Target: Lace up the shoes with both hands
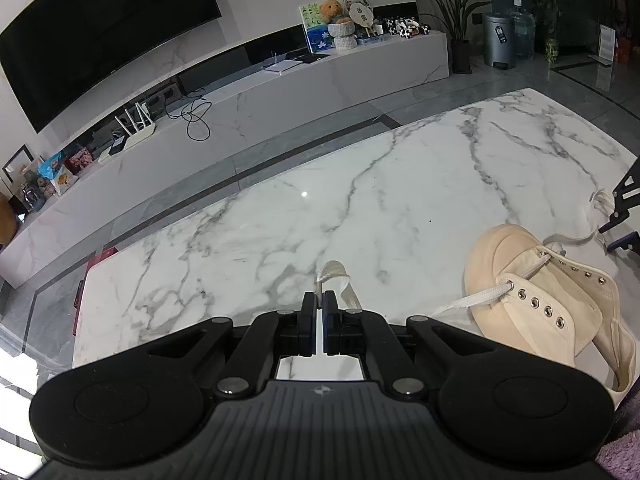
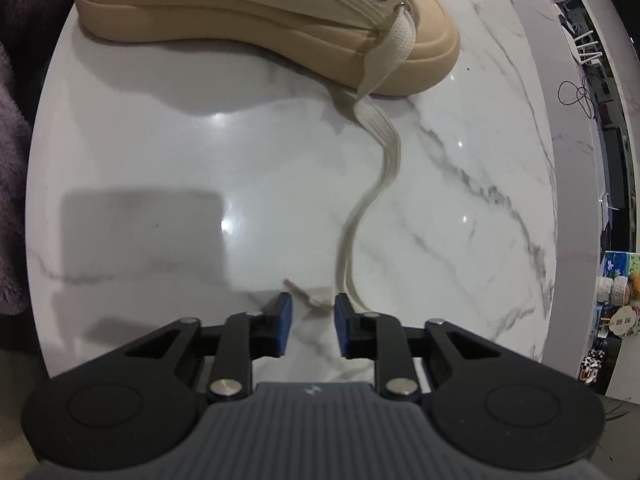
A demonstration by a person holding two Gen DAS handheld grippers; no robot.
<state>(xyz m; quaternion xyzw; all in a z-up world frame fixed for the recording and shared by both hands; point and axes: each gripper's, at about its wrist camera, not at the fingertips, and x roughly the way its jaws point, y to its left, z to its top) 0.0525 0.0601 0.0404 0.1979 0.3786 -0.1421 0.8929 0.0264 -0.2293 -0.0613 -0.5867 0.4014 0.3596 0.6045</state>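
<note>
A cream canvas shoe [image 1: 552, 304] with metal eyelets lies on the white marble table [image 1: 280, 216], right of my left gripper [image 1: 319, 300]. The left gripper is shut on one end of the white lace [image 1: 334, 274], which runs back from the shoe's front eyelet [image 1: 472, 300]. In the right wrist view the shoe [image 2: 260, 12] stands at the top. The other lace end [image 2: 384, 160] trails from its front eyelet down the table to my right gripper [image 2: 312, 312]. The right gripper is open, with the lace tip [image 2: 316, 298] lying just in front of its blue pads [image 2: 285, 324].
The right gripper's black frame [image 1: 624, 200] shows at the right edge of the left wrist view. A purple fluffy fabric [image 2: 12, 160] lies beside the table. Beyond the table's far edge is grey floor and a long TV bench [image 1: 240, 112].
</note>
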